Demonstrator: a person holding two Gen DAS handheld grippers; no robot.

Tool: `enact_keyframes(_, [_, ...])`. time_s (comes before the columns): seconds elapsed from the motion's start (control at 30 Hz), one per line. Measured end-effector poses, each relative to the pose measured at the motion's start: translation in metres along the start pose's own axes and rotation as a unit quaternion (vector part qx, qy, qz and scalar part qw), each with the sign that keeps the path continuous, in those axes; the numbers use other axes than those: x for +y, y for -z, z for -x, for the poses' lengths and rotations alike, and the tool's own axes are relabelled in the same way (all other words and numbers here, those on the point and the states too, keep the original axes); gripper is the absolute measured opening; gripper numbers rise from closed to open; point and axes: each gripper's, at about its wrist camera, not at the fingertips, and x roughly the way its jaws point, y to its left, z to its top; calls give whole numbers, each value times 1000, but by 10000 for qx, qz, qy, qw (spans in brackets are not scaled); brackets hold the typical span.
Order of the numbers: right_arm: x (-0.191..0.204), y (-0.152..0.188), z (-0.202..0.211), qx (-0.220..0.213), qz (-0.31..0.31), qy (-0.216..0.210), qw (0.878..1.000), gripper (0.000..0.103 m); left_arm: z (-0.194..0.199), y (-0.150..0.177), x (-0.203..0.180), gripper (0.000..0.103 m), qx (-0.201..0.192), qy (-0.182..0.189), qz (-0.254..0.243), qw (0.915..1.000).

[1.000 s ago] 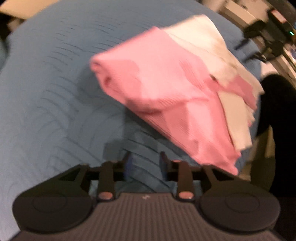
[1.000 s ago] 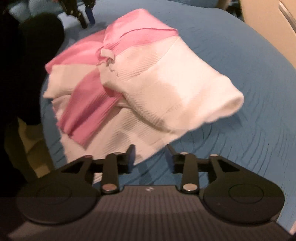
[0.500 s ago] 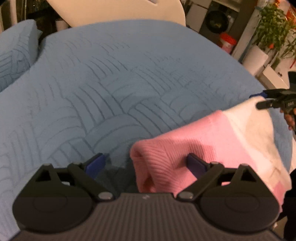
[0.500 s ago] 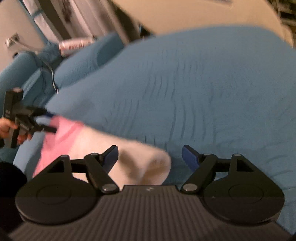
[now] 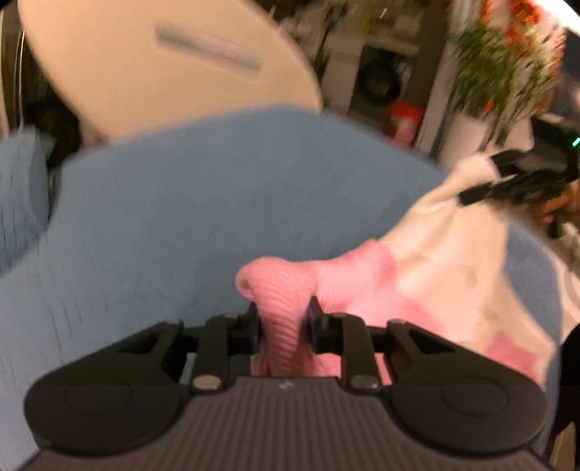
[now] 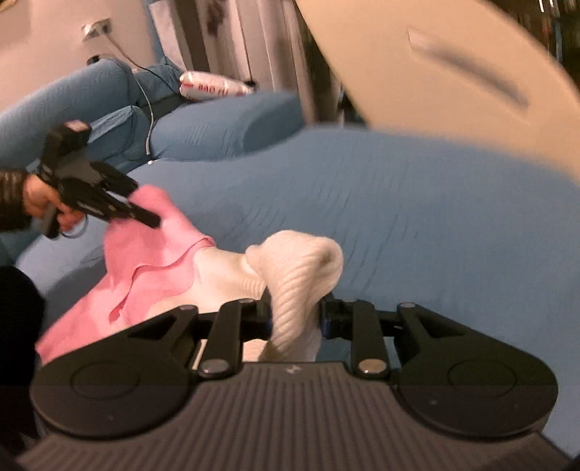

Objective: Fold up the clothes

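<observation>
Pink-and-white ribbed knit garment [image 5: 427, 275]: over blue quilted bedspread [image 5: 181, 224]. Left gripper [image 5: 282, 324] just clamped on pink cuff; right gripper [image 6: 295, 319] just clamped on white cuff. Risk: shallow bite, knit slipping out under tension.

Bed covered by a blue quilted bedspread [image 5: 174, 224], stitched in curved lines; it fills the middle of both views. Matching blue pillow [image 6: 224, 123] at the head end, a second one [image 6: 61, 108] behind it. Cream rounded headboard [image 5: 163, 61] with a recessed slot stands beyond the bedspread. White cable [image 6: 145, 105] trails from a wall socket [image 6: 96, 29] over the pillows. White packet with red lettering [image 6: 214, 87] lies by the pillows. Past the bed: green potted plant [image 5: 500, 72] in a white pot, red-lidded container [image 5: 406, 119], white shelving. Warm indoor light; background blurred.
</observation>
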Motion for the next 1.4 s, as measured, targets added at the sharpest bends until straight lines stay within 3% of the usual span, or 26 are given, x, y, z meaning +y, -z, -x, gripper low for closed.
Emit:
enact_keyframes(0.03, [15,-1,15,-134,371,25,9992,27,33,4,-21,30,-209,275,-545,9979])
enact_keyframes(0.07, [29,1,28,-230,711,55,9972,27,35,5,-23,33,-210,295,-591,9976])
enact_keyframes(0.1, [50,12,49,-296,1320,99,9908,27,61,18,-46,35,-99,582,-1172,9913])
enact_keyframes(0.17, [80,38,81,-84,2063,-27,9784,29,86,49,-70,45,542,1185,-1556,9792])
enact_keyframes(0.27, [113,91,88,1184,2236,-730,9647,29,95,83,-86,45,1478,1641,-1750,9595])
enact_keyframes(0.3, [122,107,86,1668,2307,-894,9544,30,96,99,-91,45,1919,1584,-1848,9508])
enact_keyframes(0.33, [127,117,86,2049,2343,-976,9453,30,98,108,-92,47,2154,1400,-1902,9475])
enact_keyframes(0.4, [129,127,89,2578,2282,-1001,9335,35,105,104,-91,52,2056,1087,-1840,9550])
enact_keyframes(0.47, [120,116,99,2679,1946,-793,9403,47,112,94,-88,66,1817,765,-1699,9656])
enact_keyframes(0.5, [113,108,106,2658,1704,-633,9467,50,113,90,-89,79,1705,684,-1645,9691])
enact_keyframes(0.53, [105,99,112,2635,1461,-473,9524,56,118,80,-92,91,1375,510,-1490,9779])
enact_keyframes(0.6, [97,76,123,2120,984,-132,9722,56,111,68,-96,102,1058,416,-1268,9854])
enact_keyframes(0.67, [91,58,133,1549,533,115,9864,59,88,58,-113,103,868,461,-921,9909])
enact_keyframes(0.73, [93,55,138,1019,34,-188,9946,58,71,56,-122,103,1043,551,-825,9896])
enact_keyframes(0.77, [103,53,127,961,39,-378,9946,58,34,63,-144,101,1656,641,-939,9796])
enact_keyframes(0.8, [115,56,113,1085,269,-438,9928,57,29,67,-147,101,1738,641,-989,9777])
enact_keyframes(0.83, [129,61,97,1304,617,-431,9886,57,-1,84,-165,99,2335,501,-1388,9611])
enact_keyframes(0.87, [136,72,78,1686,834,-345,9815,57,-4,86,-165,98,2389,467,-1421,9595])
enact_keyframes(0.93, [141,91,48,2354,1009,-162,9665,63,-36,112,-176,103,3294,-89,-1870,9254])
enact_keyframes(1.0, [129,92,51,2237,470,-179,9734,66,-32,109,-177,102,3274,-136,-1847,9266])
enact_keyframes(1.1, [118,74,71,1953,-104,167,9806,67,-25,109,-165,102,3343,-175,-1538,9297])
enact_keyframes(1.17, [109,73,92,1313,-546,68,9898,69,-22,109,-158,101,3337,-121,-1342,9330])
enact_keyframes(1.2, [106,76,91,1369,-613,139,9886,69,-21,107,-153,99,3318,-85,-1186,9358])
enact_keyframes(1.23, [101,88,79,2045,-550,452,9763,69,-17,103,-149,97,3229,-16,-1075,9403])
enact_keyframes(1.27, [95,94,77,2295,-694,669,9685,74,-13,99,-146,97,3140,54,-964,9445])
enact_keyframes(1.4, [75,88,101,1685,-1854,1052,9624,80,13,88,-137,99,2698,-84,-828,9593])
